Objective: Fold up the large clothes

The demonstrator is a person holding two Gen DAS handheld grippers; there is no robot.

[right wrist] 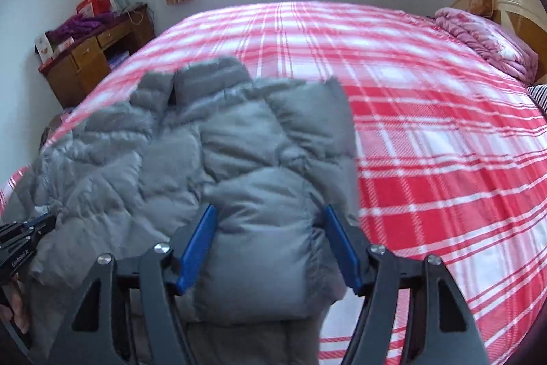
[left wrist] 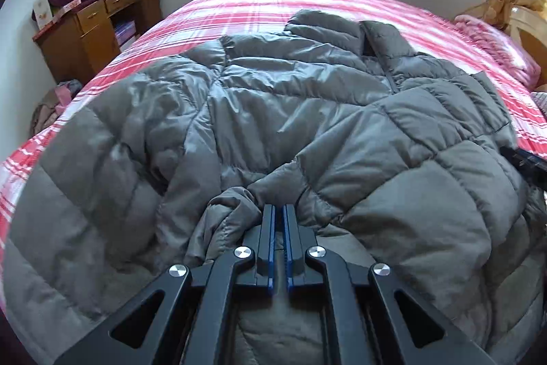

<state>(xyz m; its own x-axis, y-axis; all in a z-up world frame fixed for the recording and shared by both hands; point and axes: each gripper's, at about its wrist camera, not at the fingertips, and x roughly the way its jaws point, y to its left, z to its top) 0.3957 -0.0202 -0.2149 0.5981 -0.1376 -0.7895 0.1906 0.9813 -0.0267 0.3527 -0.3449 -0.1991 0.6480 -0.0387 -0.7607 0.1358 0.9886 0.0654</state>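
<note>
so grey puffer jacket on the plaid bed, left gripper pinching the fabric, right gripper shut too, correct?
Not quite: the right gripper is open, jaws spread either side of the jacket, as the right wrist view shows. The rest holds: left gripper pinches the fabric, bed is plaid.

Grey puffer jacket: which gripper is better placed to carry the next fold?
Left, probably. The left gripper is shut on a bunched fold of the grey puffer jacket at its near edge. The right gripper only straddles a padded section, pads apart, so it would need to close first.
</note>
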